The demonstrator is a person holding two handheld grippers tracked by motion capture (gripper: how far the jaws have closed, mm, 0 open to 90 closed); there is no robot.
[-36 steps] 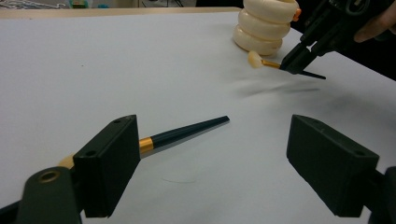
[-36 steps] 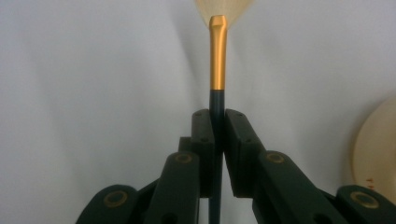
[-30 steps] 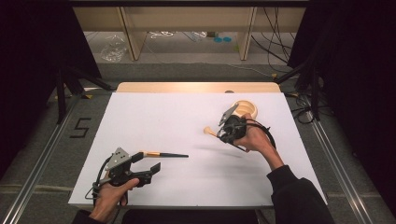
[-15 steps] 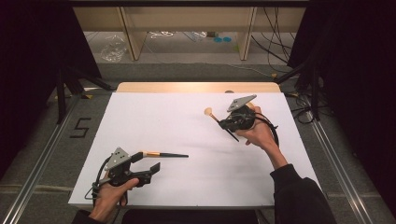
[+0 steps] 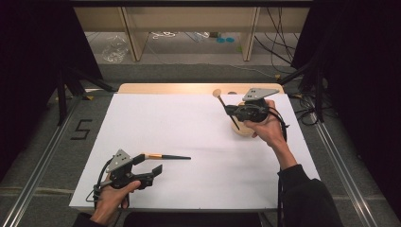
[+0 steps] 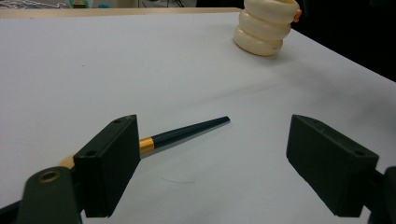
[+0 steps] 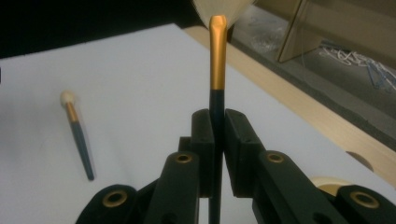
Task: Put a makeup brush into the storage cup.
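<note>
White table (image 5: 198, 127) w/ cream ribbed holder (image 5: 242, 128) at approx. 2 o'clock; inside of holder cannot be seen. Step in hand, as judged: a makeup brush (image 5: 226, 105) is being carried above the holder, clamped in the right gripper (image 7: 217, 122), jaws pressed on its dark handle, bristles up. Next move prob. calls for tip aligned over the holder mouth, then lowered. Second brush (image 5: 166, 156) lies at 7 o'clock, just beside the left gripper (image 6: 212, 168), jaws wide apart, nothing held.

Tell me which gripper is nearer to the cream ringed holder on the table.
Right. The right gripper, shut on a brush, hovers just beside the holder; the left gripper sits open at the near edge, far off.
</note>
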